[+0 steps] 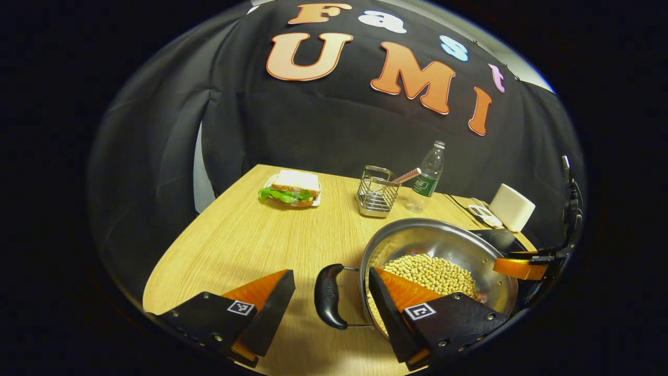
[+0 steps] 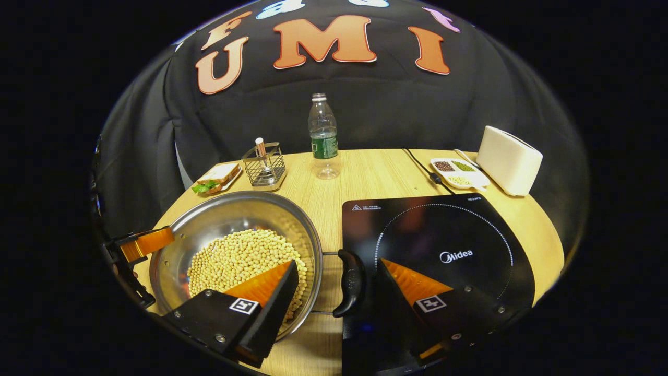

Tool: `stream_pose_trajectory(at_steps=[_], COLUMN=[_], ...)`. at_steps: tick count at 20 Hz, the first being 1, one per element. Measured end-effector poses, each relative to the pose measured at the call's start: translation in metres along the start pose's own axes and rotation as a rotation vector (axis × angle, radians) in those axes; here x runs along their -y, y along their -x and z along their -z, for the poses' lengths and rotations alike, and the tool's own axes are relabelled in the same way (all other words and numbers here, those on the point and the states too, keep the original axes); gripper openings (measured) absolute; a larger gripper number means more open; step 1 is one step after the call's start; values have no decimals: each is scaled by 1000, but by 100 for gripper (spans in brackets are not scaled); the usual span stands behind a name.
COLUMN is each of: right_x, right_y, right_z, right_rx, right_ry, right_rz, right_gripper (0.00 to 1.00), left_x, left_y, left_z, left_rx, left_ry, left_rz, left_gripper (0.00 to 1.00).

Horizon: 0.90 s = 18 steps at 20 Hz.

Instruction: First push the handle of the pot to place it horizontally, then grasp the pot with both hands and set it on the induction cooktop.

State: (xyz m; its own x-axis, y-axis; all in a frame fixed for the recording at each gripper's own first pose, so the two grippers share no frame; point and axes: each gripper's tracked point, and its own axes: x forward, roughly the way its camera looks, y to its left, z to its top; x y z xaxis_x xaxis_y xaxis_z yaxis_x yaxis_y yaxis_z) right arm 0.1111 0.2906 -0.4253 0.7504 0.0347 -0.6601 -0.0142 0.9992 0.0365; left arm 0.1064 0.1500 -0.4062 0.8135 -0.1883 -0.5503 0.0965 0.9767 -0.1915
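round stainless steel pot holding pale soybeans sits on the light wood table, just beside the flat black induction cooktop, which lies at the pot's 3 o'clock in the right gripper view. pot has two black loop handles: one at the rim's 3 o'clock in that view, its tip touching or overlapping the cooktop edge, can't tell which; the other at the rim's 9 o'clock in the left gripper view. each handle's long axis runs roughly 12-to-6 in its own view, i.e. across the gap btwn the fingers. right gripper has fingers spread apart, one over the beans inside the rim, one over the cooktop, handle btwn them but not pinched. left gripper likewise spread, one finger over bare table, one over the pot rim, straddling its handle w/o contact that i can see. so each gripper is nearest its own handle, both lined up for a two-sided grasp. judgement: handles look level already; next is closing on both, then lift and shift toward 3 o'clock onto the cooktop. risk: uneven lift spills beans.
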Motion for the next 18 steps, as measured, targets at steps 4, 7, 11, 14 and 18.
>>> stream_pose_trajectory(at_steps=[4, 7, 11, 14, 18], right_x=[1, 4, 5, 3, -3], right_y=[-3, -2, -5, -7, -3], right_z=[1, 2, 1, -1, 1], right_rx=[-11, -16, -4, 9, 3], right_ry=[-9, -23, -16, -21, -50], right_rz=[6, 6, 9, 4, -17], right_gripper=[84, 80, 77, 61, 49], left_x=[-2, -1, 2, 5, 4], left_y=[-6, -10, -12, -6, 9], left_z=[-3, 0, 8, 9, 10], left_rx=[5, -8, -37, -48, -37], left_ry=[-22, -18, -1, 26, 28], left_rz=[-10, -8, 8, -11, -58], left_gripper=[84, 78, 57, 49, 46])
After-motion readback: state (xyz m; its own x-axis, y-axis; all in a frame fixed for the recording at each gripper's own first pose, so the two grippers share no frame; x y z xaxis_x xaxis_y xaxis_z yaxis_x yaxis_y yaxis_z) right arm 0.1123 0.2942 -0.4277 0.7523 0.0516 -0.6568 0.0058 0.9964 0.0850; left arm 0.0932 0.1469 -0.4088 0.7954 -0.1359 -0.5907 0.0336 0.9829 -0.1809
